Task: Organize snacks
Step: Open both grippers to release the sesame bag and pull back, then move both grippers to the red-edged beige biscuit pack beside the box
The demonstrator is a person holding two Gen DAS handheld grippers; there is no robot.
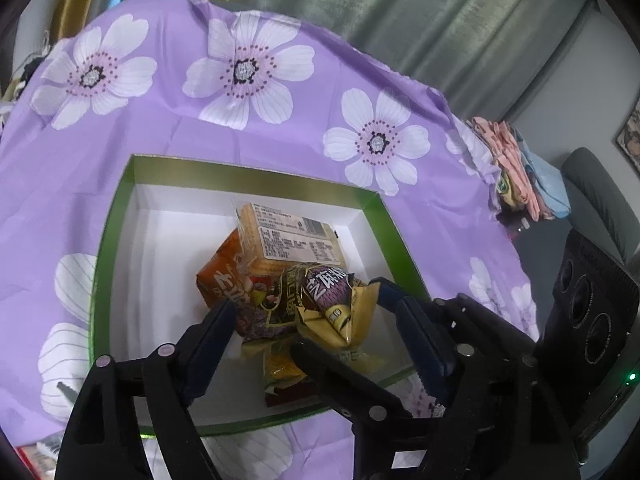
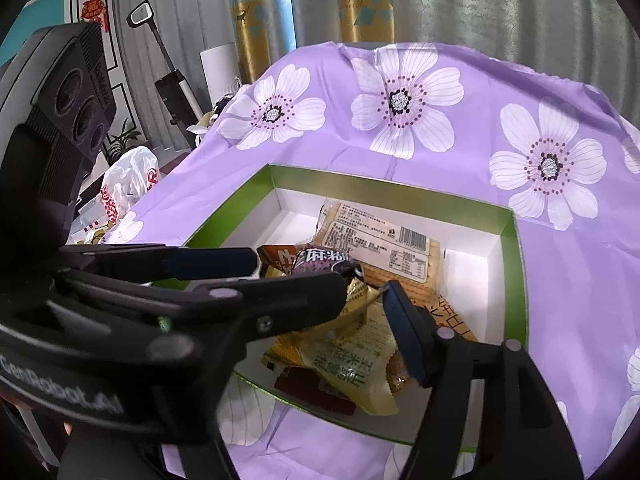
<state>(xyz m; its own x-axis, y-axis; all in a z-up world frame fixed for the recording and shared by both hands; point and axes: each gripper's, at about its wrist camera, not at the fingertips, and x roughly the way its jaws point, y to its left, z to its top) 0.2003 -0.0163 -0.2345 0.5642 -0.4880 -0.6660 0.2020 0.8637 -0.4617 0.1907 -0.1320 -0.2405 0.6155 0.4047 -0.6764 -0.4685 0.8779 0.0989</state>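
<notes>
A green-rimmed box point(image 1: 116, 240) point(image 2: 516, 280) with white walls lies on the cloth and holds a pile of snacks. At the back is a cracker pack point(image 1: 292, 236) point(image 2: 400, 240) with a printed label, beside an orange packet point(image 1: 224, 276) point(image 2: 452, 316). On top of the pile rests a purple-and-gold packet point(image 1: 324, 292) point(image 2: 320, 266). A yellow packet with green print point(image 2: 352, 364) lies at the front. My left gripper point(image 1: 304, 296) is open, its fingers on either side of the purple-and-gold packet without pressing it. My right gripper point(image 2: 362, 288) is open over the same pile, its fingers crossing the left's.
A purple cloth with white flowers point(image 1: 200, 132) point(image 2: 400, 148) covers the table. Folded clothes point(image 1: 516, 168) lie at its right edge, with a grey chair point(image 1: 600, 200) beyond. Left of the table are a white plastic bag point(image 2: 128, 184) and an upright vacuum cleaner point(image 2: 172, 84). Curtains hang behind.
</notes>
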